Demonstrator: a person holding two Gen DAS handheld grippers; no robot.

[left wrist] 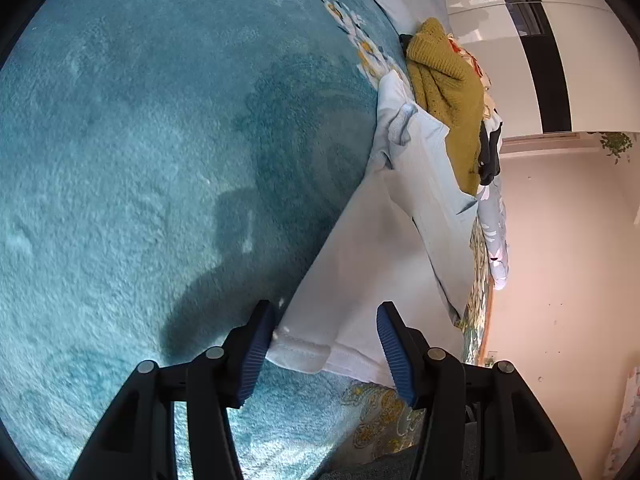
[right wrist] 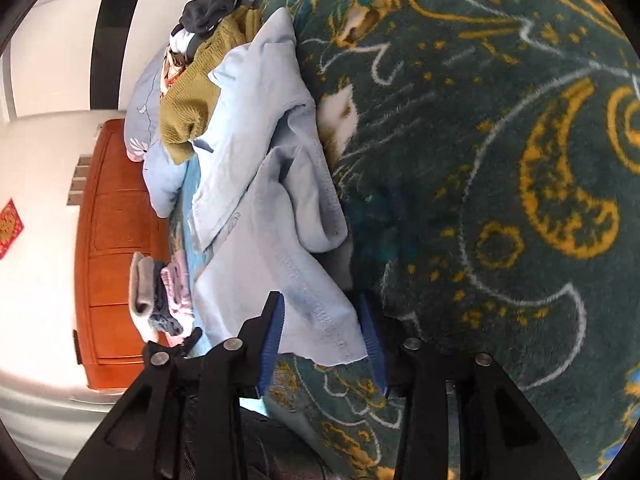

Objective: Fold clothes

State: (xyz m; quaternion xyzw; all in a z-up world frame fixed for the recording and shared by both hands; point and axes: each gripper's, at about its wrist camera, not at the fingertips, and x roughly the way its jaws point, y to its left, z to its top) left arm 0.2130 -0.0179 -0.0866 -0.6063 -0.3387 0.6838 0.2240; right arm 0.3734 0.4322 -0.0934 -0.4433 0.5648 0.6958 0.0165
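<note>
Lying limp (pale blue): hemmed cotton garment (left wrist: 372, 264).

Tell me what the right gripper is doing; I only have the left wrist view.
Observer: The right gripper is open. A hemmed corner of the light blue garment lies between its jaws, not pinched.
Operator: Report what that corner lies on.
Observer: It lies on a dark teal blanket with a gold pattern.
Operator: Check for anything already folded.
Observer: A small stack of folded grey and pink clothes sits beside the orange wooden furniture.
</note>
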